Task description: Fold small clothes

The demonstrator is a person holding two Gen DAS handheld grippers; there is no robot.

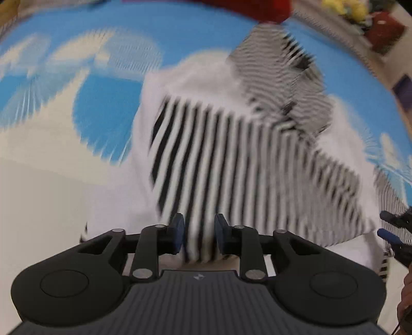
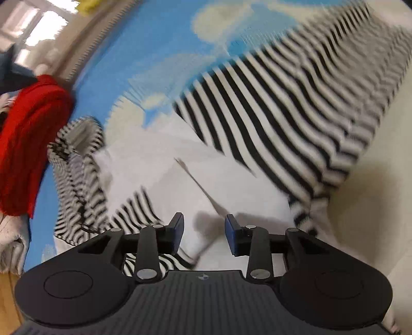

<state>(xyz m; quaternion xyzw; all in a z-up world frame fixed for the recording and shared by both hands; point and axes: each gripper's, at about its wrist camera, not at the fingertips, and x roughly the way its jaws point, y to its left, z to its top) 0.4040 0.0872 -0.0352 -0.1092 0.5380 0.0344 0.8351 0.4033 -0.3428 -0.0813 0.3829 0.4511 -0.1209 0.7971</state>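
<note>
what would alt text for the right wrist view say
A blurred black-and-white striped garment, partly turned to its white inside, lies on a blue cloud-print mat. The right gripper hangs over the white part, jaws apart and gripping nothing. A red garment sits at left.

A home room: blue cloud-printed play mat [image 1: 116, 98] on wooden floor [image 2: 7, 291], bright window [image 2: 43, 23] beyond, red crumpled garment [image 2: 28, 144] at the mat's edge

The left claw [image 1: 198, 235] is matte black: two rounded lobes with shallow discs, slim linkage arms pinned with silver screws, and dark blue pads [image 1: 177, 233] on its fingers. A ribbed grey body with a small pale emblem sits between the lobes. The right claw [image 2: 204, 237] looks the same.
</note>
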